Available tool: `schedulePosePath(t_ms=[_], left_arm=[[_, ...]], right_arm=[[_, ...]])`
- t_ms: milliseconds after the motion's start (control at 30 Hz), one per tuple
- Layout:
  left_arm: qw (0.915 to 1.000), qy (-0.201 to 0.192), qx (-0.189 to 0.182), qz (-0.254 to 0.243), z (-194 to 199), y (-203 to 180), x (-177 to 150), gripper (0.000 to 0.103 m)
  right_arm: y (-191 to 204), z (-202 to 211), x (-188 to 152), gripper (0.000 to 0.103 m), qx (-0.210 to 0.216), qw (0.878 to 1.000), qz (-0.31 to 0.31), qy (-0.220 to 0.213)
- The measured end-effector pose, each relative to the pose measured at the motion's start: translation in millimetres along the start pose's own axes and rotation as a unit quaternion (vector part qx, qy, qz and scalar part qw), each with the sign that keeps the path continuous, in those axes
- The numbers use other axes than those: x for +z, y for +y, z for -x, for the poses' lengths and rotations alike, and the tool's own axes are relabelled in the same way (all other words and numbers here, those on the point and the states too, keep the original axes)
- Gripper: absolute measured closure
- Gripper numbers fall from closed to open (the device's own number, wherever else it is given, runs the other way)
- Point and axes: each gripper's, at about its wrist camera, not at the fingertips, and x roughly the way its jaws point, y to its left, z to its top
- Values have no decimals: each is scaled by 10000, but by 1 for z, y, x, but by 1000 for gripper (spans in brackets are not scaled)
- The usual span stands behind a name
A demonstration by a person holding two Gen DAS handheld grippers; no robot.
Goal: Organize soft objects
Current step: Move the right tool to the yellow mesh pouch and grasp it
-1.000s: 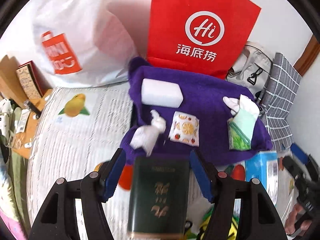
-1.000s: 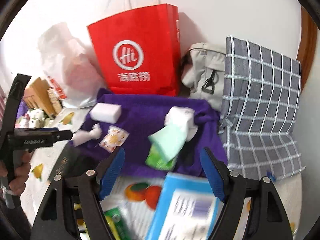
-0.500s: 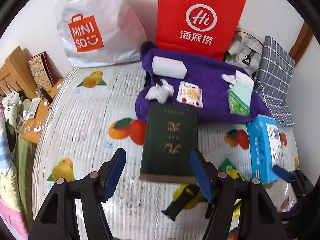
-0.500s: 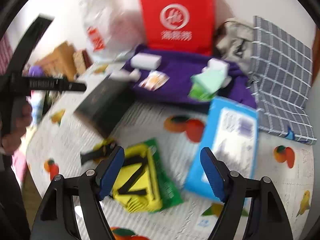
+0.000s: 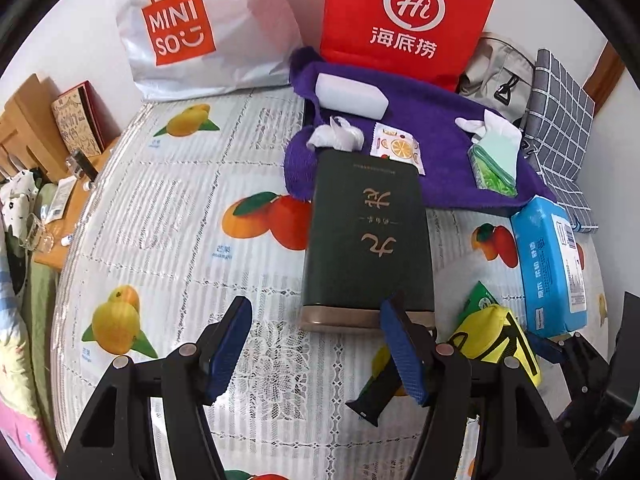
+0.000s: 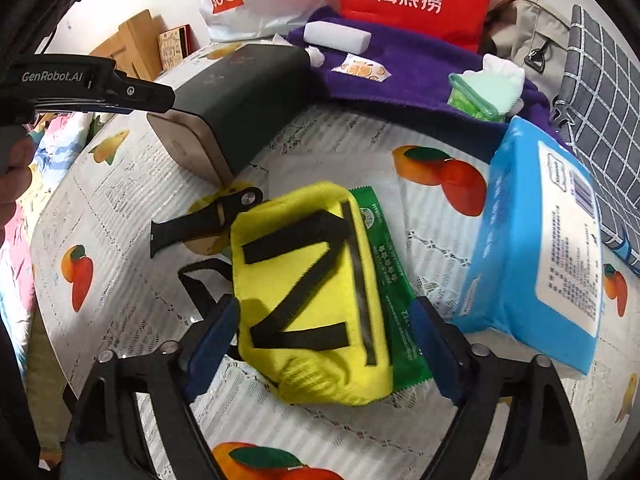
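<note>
We read the purple towel (image 5: pixel 448 120) as the collection spot: soft items sit on it. The right claw (image 6: pixel 320 356), released, straddles the yellow pouch (image 6: pixel 312 300) on the bench (image 6: pixel 120 280), apparently next. The left claw (image 5: pixel 316 356), released, hangs just short of the dark green box (image 5: pixel 366 236).

The white plastic bag (image 5: pixel 192 28) at the back carries an orange shopping-bag logo reading "MINI SO" with a smile mark. The red paper bag (image 5: pixel 408 20) beside it bears a white ring with "Hi" and the Chinese characters 海底捞 below. The dark green box (image 5: pixel 368 236) has gold Chinese characters on its lid, too stylised to read. The left gripper (image 6: pixel 84 88), seen from the right wrist view, is marked "GenRobot.AI". Print on the blue tissue pack (image 6: pixel 544 248) is too small to read
</note>
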Motion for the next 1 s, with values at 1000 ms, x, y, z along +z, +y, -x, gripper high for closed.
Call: schedulePosePath(t_ms=[1000], left_arm=[[9986, 125, 105, -500, 6, -18, -37, 38]], right_arm=[[2, 28, -12, 42, 128, 9981, -26, -596]])
